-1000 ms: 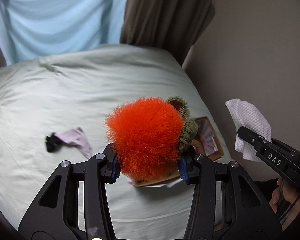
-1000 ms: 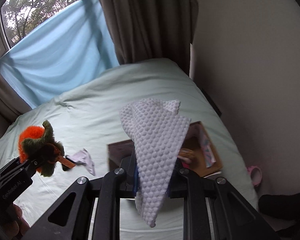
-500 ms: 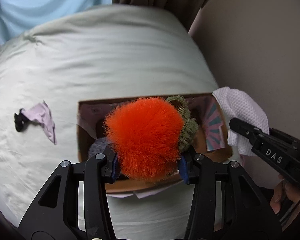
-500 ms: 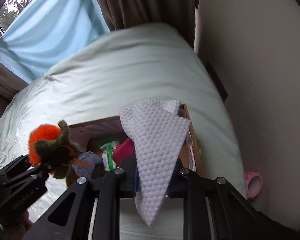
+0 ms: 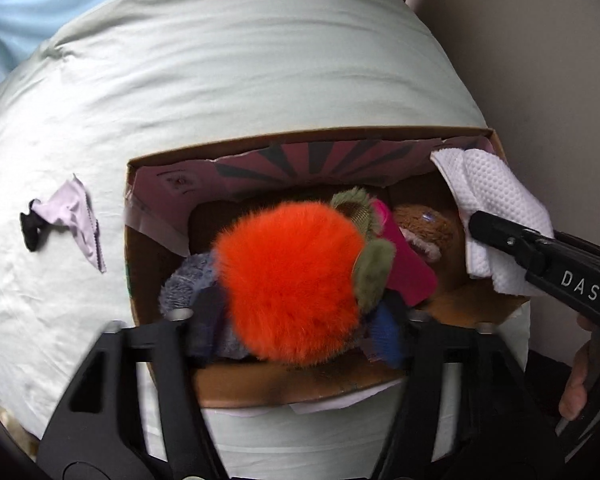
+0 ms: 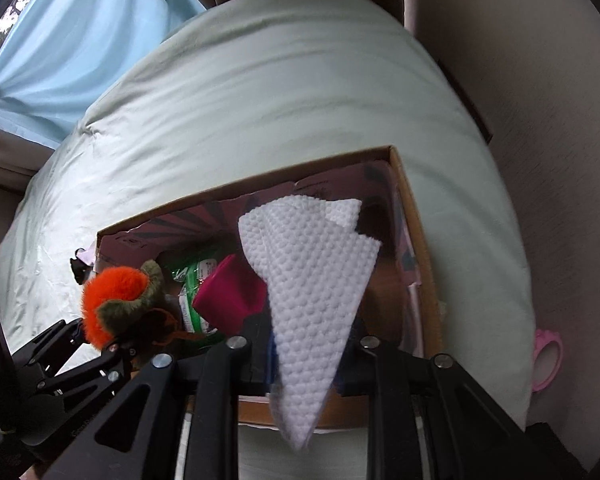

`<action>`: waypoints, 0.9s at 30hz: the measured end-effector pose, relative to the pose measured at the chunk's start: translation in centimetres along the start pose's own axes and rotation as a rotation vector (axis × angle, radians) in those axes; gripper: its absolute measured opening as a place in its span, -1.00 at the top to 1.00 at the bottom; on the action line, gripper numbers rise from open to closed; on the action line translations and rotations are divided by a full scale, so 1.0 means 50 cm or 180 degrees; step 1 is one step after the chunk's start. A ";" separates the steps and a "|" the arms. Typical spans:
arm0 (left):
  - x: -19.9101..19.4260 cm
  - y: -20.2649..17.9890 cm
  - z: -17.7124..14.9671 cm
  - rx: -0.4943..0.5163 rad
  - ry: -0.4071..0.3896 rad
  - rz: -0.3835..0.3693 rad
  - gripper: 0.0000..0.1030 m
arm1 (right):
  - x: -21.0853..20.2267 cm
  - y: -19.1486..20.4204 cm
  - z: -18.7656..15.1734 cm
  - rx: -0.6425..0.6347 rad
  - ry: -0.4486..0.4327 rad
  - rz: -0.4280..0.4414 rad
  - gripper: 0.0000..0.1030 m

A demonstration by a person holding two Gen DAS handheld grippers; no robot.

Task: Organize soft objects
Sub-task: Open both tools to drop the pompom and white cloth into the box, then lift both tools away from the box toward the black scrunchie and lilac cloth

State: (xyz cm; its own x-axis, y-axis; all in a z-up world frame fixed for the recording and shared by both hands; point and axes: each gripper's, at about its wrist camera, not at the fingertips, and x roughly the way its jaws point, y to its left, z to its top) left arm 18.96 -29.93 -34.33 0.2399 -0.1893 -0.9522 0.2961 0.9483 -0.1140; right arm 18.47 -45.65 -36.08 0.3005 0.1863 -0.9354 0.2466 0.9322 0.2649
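Orange plush and white cloth poised over the cardboard box.
Left tongs, just opened, are released around the plush; right tongs, just loosened, with cloth hanging at 6 o'clock.

White capitals "DAS" stand on the black body of the right tongs, seen in the left wrist view. Print on the green packet inside the box is too small to read.
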 end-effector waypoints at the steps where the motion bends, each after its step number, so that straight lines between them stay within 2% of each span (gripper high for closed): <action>1: -0.003 0.000 0.001 -0.0004 -0.0008 0.0018 -0.87 | -0.001 -0.003 0.002 0.0001 -0.0015 0.0002 -0.03; 2: -0.005 0.004 0.000 -0.0003 -0.0017 0.0026 -0.94 | -0.002 -0.003 0.003 0.0005 -0.0038 0.0007 -0.26; 3: -0.010 0.006 -0.001 0.0003 -0.0033 0.0027 -0.96 | -0.005 -0.004 0.004 0.0014 -0.0076 0.0036 -0.73; 4: -0.013 0.010 -0.001 0.0021 -0.0036 0.0035 -0.96 | -0.007 -0.005 0.005 0.0019 -0.0111 0.0072 -0.92; 10: -0.030 0.021 -0.014 0.0096 -0.0060 0.0175 -0.96 | -0.017 -0.005 0.001 -0.0017 -0.0170 0.0033 -0.93; 18: -0.069 0.023 -0.022 0.0129 -0.0160 0.0158 -0.96 | -0.048 0.013 -0.010 -0.0071 -0.0271 0.0012 -0.93; 27: -0.189 0.053 -0.048 0.0086 -0.0468 0.0029 -0.96 | -0.137 0.070 -0.042 -0.0223 -0.0457 -0.0070 -0.93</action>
State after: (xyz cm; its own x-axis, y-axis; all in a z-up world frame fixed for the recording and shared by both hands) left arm 15.26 -25.02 -26.33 0.3750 -0.2180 -0.9010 0.3176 0.9433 -0.0961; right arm 15.35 -42.99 -29.25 0.4255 0.1241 -0.8964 0.1912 0.9559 0.2231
